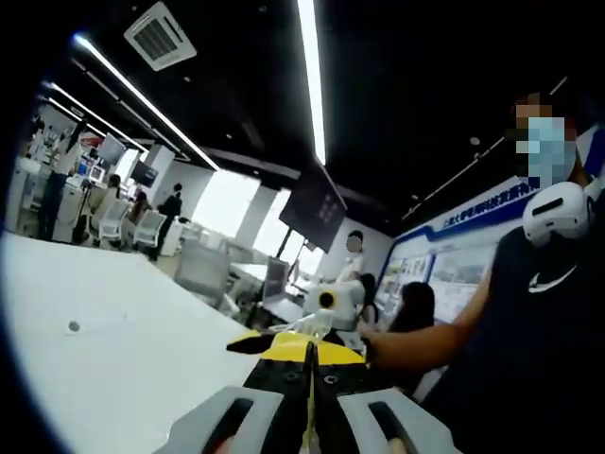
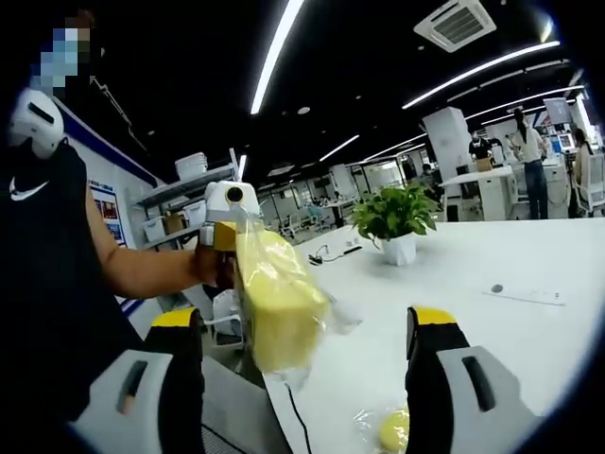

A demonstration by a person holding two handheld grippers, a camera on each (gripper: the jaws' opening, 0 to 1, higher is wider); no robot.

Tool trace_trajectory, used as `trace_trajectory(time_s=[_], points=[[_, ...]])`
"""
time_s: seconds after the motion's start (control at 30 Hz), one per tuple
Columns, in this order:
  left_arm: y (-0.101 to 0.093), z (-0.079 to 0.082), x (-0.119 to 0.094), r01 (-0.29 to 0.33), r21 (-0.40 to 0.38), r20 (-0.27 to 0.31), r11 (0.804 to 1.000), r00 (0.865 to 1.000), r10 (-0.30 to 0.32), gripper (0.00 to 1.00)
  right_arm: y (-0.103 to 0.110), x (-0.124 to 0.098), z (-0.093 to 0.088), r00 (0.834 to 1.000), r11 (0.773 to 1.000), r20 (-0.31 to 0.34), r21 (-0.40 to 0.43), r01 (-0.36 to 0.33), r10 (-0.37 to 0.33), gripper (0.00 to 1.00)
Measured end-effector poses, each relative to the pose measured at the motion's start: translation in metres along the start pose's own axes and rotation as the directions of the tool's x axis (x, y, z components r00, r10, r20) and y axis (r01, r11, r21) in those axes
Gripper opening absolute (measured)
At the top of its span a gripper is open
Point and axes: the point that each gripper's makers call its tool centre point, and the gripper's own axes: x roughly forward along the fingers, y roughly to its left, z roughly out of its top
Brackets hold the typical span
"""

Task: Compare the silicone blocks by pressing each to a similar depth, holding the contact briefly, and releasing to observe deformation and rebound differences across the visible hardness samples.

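In the right gripper view, the right gripper [image 2: 307, 378] stands wide, its two black, yellow-tipped jaws well apart at the bottom of the view with nothing between them. Ahead of it and toward its left jaw, the left gripper [image 2: 230, 248] holds up a yellow silicone block [image 2: 274, 298] wrapped in a clear plastic bag [image 2: 331, 317]; the block hangs tilted, clear of the white bench [image 2: 492, 255]. A second, smaller yellow sample [image 2: 395, 430] in clear wrap lies on the bench low between the right gripper's jaws, nearer its right one. Farther off on the bench, beyond the right jaw, stands a potted plant [image 2: 397, 222] in a white pot. A person in a dark sleeveless top [image 2: 47, 284] is at the left.

In the left gripper view, the left gripper [image 1: 309, 416] has its jaws drawn narrow, nearly together, pinching the yellow block's edge [image 1: 301, 348], which is seen edge-on just past the fingertips. The bench spreads out to the left of this gripper.
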Motion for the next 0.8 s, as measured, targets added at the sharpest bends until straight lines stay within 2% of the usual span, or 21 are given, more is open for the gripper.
trace_trajectory(time_s=[0.1,0.37,0.67,0.8], points=[[-0.004,0.001,0.002,0.01,0.003,0.001,1.0,1.0,-0.01,0.0,0.004,0.002,0.004,1.0,1.0,0.016,0.005,-0.02,0.02,0.79],[-0.008,0.004,0.005,0.021,0.006,0.015,1.0,1.0,-0.021,0.0,0.018,0.003,0.014,0.995,0.996,0.057,0.003,-0.086,0.086,0.6],[-0.009,0.009,0.005,0.016,0.009,0.034,1.0,0.999,-0.016,0.0,0.024,0.0,0.019,0.99,0.994,0.089,0.0,-0.111,0.11,0.44],[-0.01,0.011,0.005,0.018,0.004,0.044,1.0,0.999,-0.018,0.0,0.027,-0.001,0.019,0.988,0.993,0.097,0.004,-0.12,0.119,0.41]])
